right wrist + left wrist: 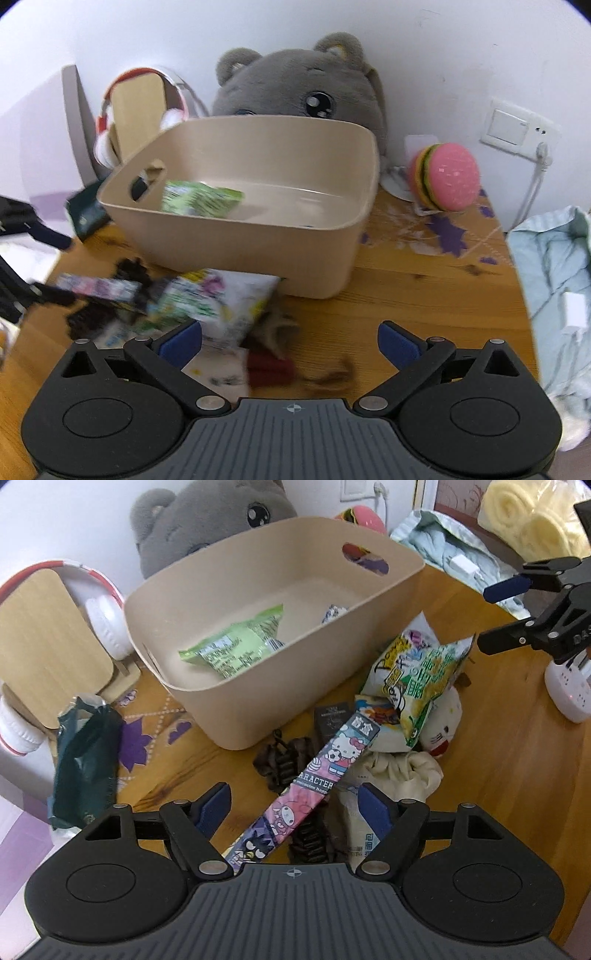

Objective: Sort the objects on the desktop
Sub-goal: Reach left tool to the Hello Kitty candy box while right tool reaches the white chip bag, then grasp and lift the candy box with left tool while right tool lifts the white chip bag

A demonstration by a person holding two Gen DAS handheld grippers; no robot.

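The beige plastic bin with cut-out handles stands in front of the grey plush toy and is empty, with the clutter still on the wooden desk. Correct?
Not empty: the beige plastic bin already holds a green snack packet, as both wrist views show. The grey plush toy and wooden desk are right.

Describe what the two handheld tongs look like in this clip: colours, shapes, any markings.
Both match. The left tongs and right tongs have black linkage arms with silver pivot pins, dark blue pads at the fingertips, and a ribbed grey base with a small crosshair mark. Round black discs flank each base. In the left view, white letters show on the right tongs' body, partly cut off. No cables, hands or sleeves are visible.
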